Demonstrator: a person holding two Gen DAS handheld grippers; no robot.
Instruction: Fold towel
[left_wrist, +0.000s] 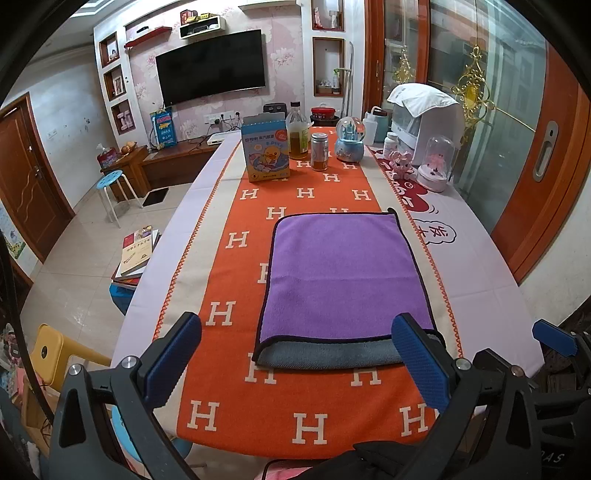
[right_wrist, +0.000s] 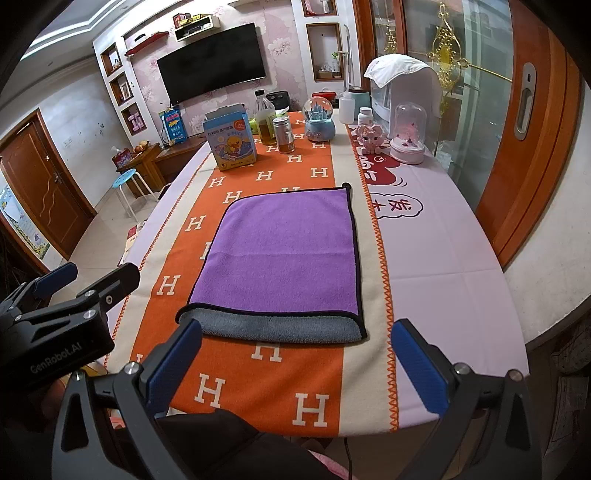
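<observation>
A purple towel (left_wrist: 340, 273) with a black hem lies flat on the orange table runner (left_wrist: 303, 402), folded over, its grey underside showing along the near edge (left_wrist: 328, 354). It also shows in the right wrist view (right_wrist: 288, 254). My left gripper (left_wrist: 299, 354) is open and empty, just short of the towel's near edge; its right finger overlaps the near right corner. My right gripper (right_wrist: 295, 358) is open and empty, hovering just before the towel's near edge. The left gripper's body shows at the left of the right wrist view (right_wrist: 62, 317).
At the table's far end stand a blue duck box (left_wrist: 265, 147), an oil bottle (left_wrist: 297, 131), a jar (left_wrist: 319, 151), a snow globe (left_wrist: 350, 138), a pink toy (left_wrist: 402, 164) and a glass dome (left_wrist: 436, 164). A white appliance (left_wrist: 421, 118) stands at the back right. Books (left_wrist: 138, 254) lie at the left.
</observation>
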